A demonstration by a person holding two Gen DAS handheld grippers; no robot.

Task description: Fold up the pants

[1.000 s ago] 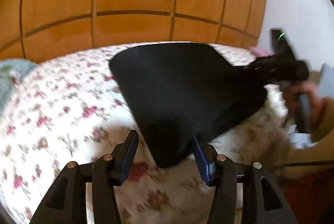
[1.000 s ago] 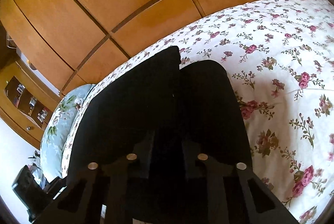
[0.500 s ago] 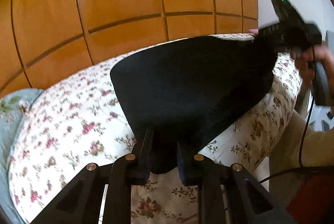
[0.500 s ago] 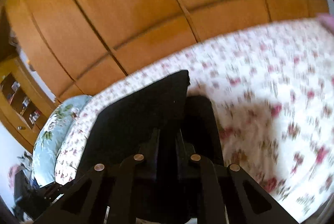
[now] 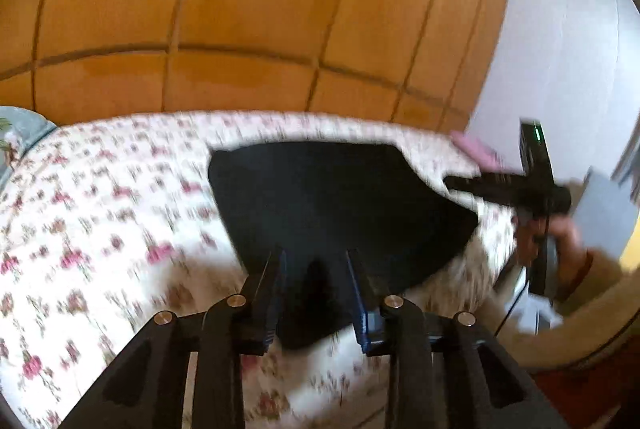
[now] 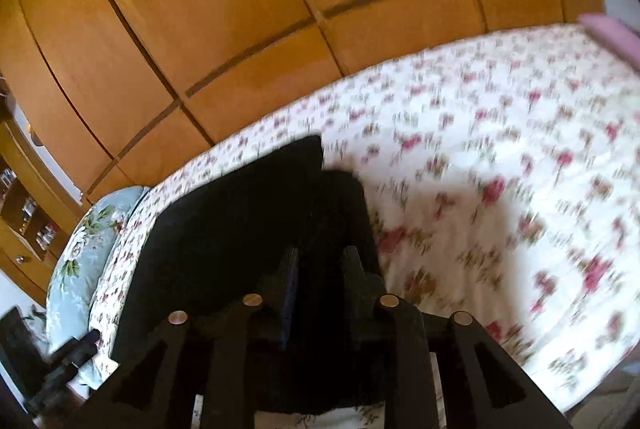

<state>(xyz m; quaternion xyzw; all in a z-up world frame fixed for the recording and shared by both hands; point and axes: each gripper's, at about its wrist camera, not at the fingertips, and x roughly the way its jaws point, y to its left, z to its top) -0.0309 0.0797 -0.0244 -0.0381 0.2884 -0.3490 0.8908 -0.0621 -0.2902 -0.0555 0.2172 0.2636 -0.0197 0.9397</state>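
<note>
Wood-panelled wardrobe doors [image 5: 248,9] fill the background, with a bed under a floral bedspread [image 5: 100,213] in front of them, and that's where everything is being done. Both views are pretty smeared by motion, so fine detail can't be made out.

Black pants [image 5: 340,205] are seen spread over the near right part of the bed, close to its right edge, with a pale blue pillow [image 6: 84,249] off at the far left end and something pink [image 5: 478,153] near the far right corner. One end of the fabric is pinched in the left gripper [image 5: 316,293], whose jaws are closed down on a bunched corner with cloth hanging below them. In the right wrist view, the right gripper [image 6: 320,281] is likewise clamped on dark fabric, which runs between its fingers and away across the bedspread. In the left view the same tool is seen out at the right edge of the bed, though the grip itself is too blurred to be checked from there.

As for handling: the pants would be judged light and totally limp, so no shape will be kept unless tension is held between the two grips. Sagging in the middle should be expected, and a slide on the smooth bedspread is likely if the cloth is dragged. Nothing fragile, so a firm pinch is fine. The best hold is probably at the outer corners of an edge, waistband or hems, with all layers caught together so the fold comes down square.
</note>
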